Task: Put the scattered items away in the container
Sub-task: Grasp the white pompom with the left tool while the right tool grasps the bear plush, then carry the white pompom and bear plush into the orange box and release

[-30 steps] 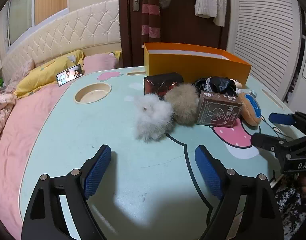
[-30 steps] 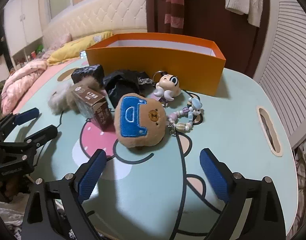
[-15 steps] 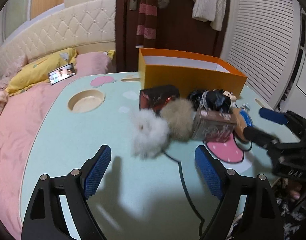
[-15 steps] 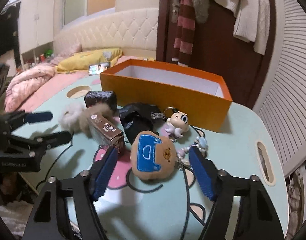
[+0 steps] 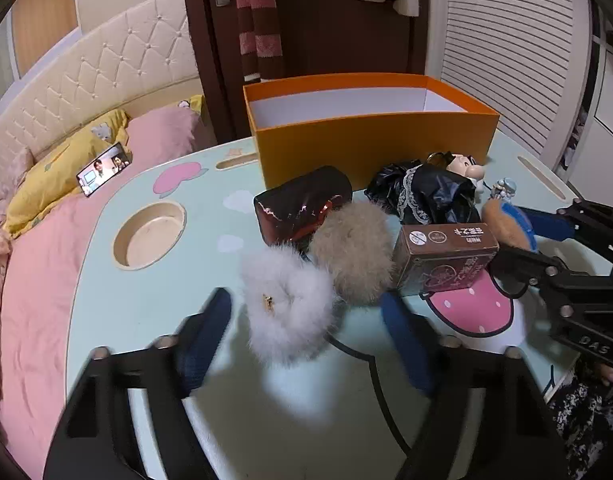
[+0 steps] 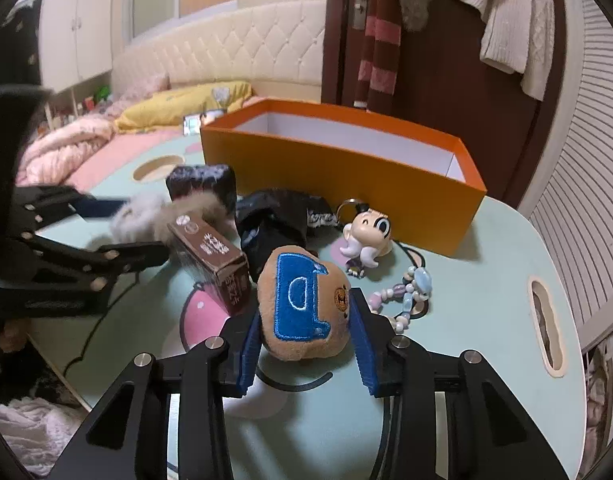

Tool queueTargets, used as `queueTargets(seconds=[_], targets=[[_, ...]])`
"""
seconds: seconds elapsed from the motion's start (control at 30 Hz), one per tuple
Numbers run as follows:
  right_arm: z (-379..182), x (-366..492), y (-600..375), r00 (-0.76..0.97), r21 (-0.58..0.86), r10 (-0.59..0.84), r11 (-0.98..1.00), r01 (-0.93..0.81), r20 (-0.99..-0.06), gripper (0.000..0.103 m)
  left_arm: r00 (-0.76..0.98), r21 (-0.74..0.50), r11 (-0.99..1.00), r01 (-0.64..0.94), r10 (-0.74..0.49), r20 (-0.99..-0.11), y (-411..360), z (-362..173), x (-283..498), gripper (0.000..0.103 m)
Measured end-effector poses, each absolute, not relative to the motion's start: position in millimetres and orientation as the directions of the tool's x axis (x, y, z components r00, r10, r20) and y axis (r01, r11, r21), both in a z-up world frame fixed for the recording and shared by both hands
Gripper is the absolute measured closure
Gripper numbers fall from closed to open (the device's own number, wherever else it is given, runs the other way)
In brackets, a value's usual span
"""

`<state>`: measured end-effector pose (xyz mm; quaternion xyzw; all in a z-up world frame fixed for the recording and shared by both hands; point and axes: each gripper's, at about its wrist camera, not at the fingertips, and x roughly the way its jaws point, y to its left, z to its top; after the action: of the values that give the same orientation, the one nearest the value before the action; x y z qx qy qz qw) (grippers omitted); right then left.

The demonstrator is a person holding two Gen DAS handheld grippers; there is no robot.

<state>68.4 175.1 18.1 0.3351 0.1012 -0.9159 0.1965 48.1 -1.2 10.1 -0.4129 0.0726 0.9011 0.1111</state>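
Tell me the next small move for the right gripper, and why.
Probably finish the squeeze, then lift. The right gripper is closing with the brown plush between its blue pads, seemingly just touching, and the plush sits on the table before the open orange box.

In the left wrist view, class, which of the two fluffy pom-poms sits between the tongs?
The white pom-pom: it lies between the closing left tongs, with a small gold clasp showing. The beige pom-pom sits farther back, beside the brown box.

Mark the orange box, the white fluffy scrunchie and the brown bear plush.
orange cardboard box point(image 5: 370, 148), left wrist view, front wall
white fluffy fur scrunchie point(image 5: 290, 304), left wrist view, its middle
brown bear plush with blue patch point(image 6: 302, 304), right wrist view, blue patch
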Motion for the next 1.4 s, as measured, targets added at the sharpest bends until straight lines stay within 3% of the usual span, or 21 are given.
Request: queueTargets(seconds=[0.07,0.2,0.53,1.4], targets=[[22.0,70.2,177.8,-0.703,-0.042,-0.304,-0.903,0.428,-0.643,0.064,-0.630,0.035,-0.965,-0.260,0.142,-0.764,-4.0,9.4,48.4,0.065],[25.2,70.9,181.5,-0.707,-0.030,-0.305,-0.907,0.420,-0.638,0.064,-0.639,0.002,-0.967,-0.253,0.165,-0.751,-15.7,11.3,58.2,0.070],[32.7,76.3,179.1,-0.704,0.005,-0.335,-0.904,0.427,-0.626,0.064,-0.709,-0.158,-0.956,-0.248,0.290,-0.643,-38.1,44.1,100.4,0.070],[59.9,60.0,185.2,-0.722,0.078,-0.385,-0.904,0.420,-0.575,0.064,-0.753,-0.156,-0.926,-0.345,0.372,-0.542,1.4,82.0,82.2,0.070]])
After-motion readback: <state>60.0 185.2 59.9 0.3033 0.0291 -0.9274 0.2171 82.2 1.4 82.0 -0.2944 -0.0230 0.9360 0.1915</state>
